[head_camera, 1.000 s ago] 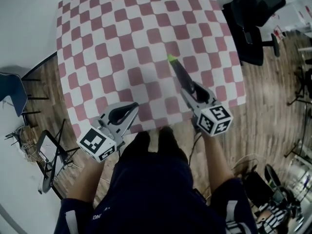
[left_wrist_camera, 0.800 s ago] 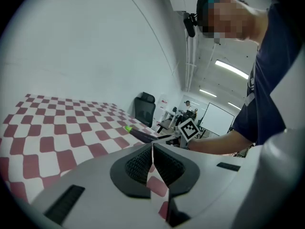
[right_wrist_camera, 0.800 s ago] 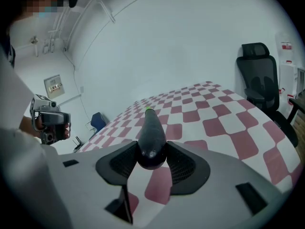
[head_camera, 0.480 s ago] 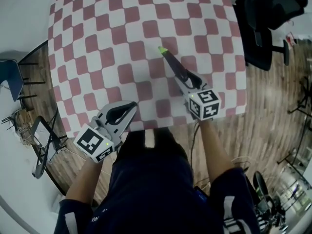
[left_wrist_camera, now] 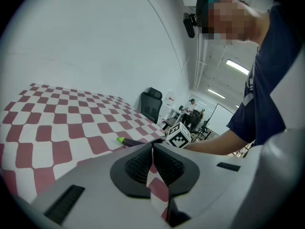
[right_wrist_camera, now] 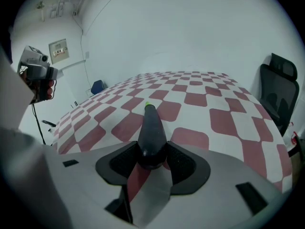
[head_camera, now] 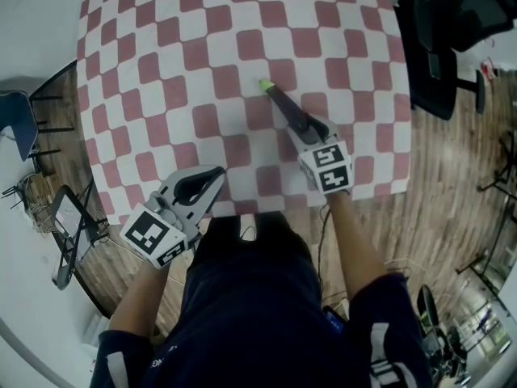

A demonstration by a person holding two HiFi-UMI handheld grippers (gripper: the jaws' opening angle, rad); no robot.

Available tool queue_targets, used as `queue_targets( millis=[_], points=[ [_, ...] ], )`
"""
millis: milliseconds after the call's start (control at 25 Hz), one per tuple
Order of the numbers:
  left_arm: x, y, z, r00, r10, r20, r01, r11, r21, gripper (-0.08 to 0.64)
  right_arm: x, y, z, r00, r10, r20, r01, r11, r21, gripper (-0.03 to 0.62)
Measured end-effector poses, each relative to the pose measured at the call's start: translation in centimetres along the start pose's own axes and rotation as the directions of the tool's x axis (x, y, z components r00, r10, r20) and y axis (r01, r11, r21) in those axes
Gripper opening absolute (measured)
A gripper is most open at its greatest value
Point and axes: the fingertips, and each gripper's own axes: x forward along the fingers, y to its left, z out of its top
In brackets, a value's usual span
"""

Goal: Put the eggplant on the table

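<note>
A red-and-white checkered cloth covers the surface (head_camera: 161, 55), which fills the upper part of the head view, with wooden floor (head_camera: 452, 184) past its right and near edges.

The eggplant (head_camera: 279, 102), dark purple with a green stem tip, is over the right-of-centre part of the cloth, well in from the right edge and from the near edge. Its thick end is pinched between the jaws of the right gripper (head_camera: 302, 126) and its stem points away toward the far side. In the right gripper view both pads press on the eggplant (right_wrist_camera: 151, 128) at its rounded end, and it slopes down toward the cloth. Whether the tip touches the cloth cannot be told. Open checks lie ahead of the stem and off to the left.

The left gripper (head_camera: 216, 176) hangs over the near edge of the surface, left of the person's body and well apart from the right one. In its own view the jaws of the left gripper (left_wrist_camera: 152, 148) are pressed together at the tips with nothing between them.

A black office chair (head_camera: 440, 47) stands beside the right edge. A blue chair (head_camera: 16, 136) and a folded stand (head_camera: 73, 241) sit off the left edge.
</note>
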Motion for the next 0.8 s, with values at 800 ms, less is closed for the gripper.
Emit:
queue_targets(
  millis=[800],
  points=[
    [-2.9, 0.1, 1.3, 0.999, -0.005, 0.038, 0.003, 0.999, 0.043, 0.032, -4.3, 1.2, 3.1, 0.995, -0.05, 0.086, 0.048, 0.999, 0.022, 0.252]
  ],
)
